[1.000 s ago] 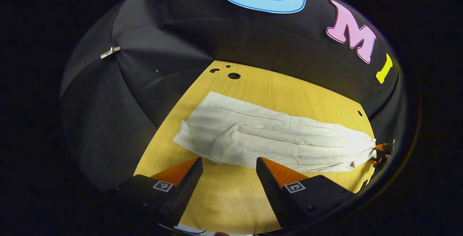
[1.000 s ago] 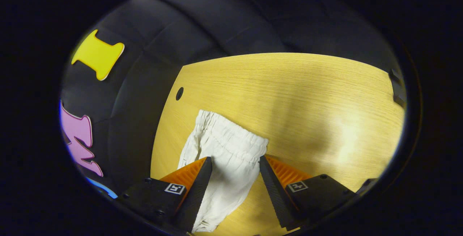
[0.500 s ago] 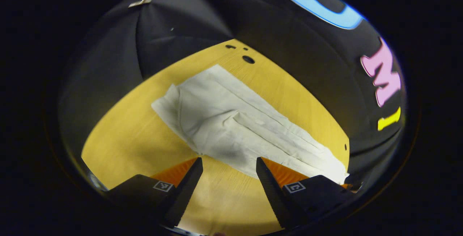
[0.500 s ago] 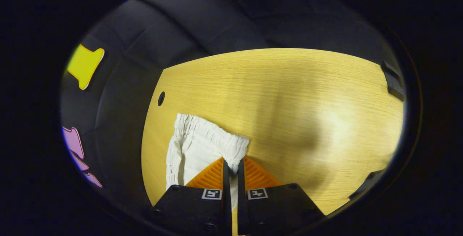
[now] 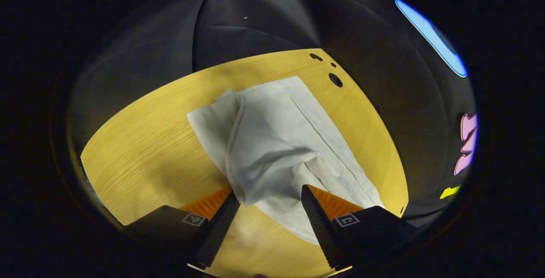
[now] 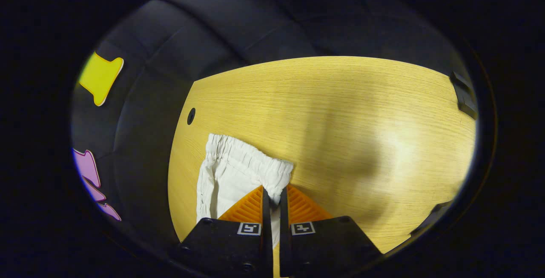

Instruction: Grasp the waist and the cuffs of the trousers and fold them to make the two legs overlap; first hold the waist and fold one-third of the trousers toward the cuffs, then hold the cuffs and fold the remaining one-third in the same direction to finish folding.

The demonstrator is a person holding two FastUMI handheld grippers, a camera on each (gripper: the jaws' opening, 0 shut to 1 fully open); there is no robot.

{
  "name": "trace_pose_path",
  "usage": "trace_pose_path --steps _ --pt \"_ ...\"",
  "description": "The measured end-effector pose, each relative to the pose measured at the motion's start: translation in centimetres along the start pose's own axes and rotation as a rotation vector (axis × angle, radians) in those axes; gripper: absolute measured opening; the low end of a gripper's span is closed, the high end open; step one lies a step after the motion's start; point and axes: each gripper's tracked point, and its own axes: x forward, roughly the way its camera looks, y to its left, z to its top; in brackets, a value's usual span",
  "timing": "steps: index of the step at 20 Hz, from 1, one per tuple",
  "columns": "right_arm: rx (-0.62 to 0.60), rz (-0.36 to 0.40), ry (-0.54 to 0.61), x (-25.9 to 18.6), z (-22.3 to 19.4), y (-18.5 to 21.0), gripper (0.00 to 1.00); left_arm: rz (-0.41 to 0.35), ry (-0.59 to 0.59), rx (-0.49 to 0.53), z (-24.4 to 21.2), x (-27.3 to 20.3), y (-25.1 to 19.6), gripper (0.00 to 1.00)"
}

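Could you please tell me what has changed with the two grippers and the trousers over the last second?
The right gripper closed from wide open onto the elastic waist of the trousers and has held it since. The left gripper swung in until the cloth bunches between its open fingers. The trousers stayed on the table.

Trousers point(image 6: 230, 171) legs are running out of right gripper view; waistband corner is hiding between the right gripper point(image 6: 272, 195) fingers.

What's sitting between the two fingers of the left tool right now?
A raised fold of the trousers lies between the open fingers of the left tool, seen in the left gripper view.
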Motion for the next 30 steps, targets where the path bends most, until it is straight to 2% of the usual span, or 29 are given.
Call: trace_pose_path --steps 3,5,7,10,12,15,17,21,25,30 --pt "0.006 0.012 0.003 -0.1 0.1 0.0 0.11 0.035 -0.001 0.026 1.0 1.0 -0.4 0.91" --pt "0.002 0.016 0.001 -0.1 0.1 0.0 0.11 0.122 0.001 0.076 1.1 1.0 0.7 0.87" --pt "-0.004 0.019 0.001 -0.1 0.1 -0.1 0.11 0.181 -0.006 0.112 1.2 1.2 1.2 0.58" --pt "-0.028 0.02 0.003 -0.2 0.1 -0.2 0.11 0.149 -0.005 0.116 1.2 1.9 -0.3 0.14" --pt "-0.054 0.029 -0.006 -0.2 0.1 0.0 0.11 0.111 -0.006 0.083 0.7 2.2 -0.2 0.1" --pt "-0.084 0.067 -0.043 -1.4 0.9 0.0 0.11 0.05 0.0 0.025 -0.1 2.8 -0.6 0.1" --pt "-0.063 0.073 -0.068 -2.6 1.7 -0.3 0.11 0.019 0.007 -0.007 -0.2 3.0 -0.8 0.1" --pt "-0.041 0.066 -0.094 -2.8 1.7 -0.2 0.11 -0.005 0.013 -0.029 0.0 2.8 -0.9 0.1" --pt "-0.122 0.077 -0.148 -3.1 2.1 0.7 0.11 -0.016 0.03 -0.013 0.5 2.4 -0.8 0.1" --pt "-0.274 0.171 -0.221 -3.7 2.4 2.1 0.11 -0.035 0.037 0.006 0.4 2.6 -1.1 0.1"
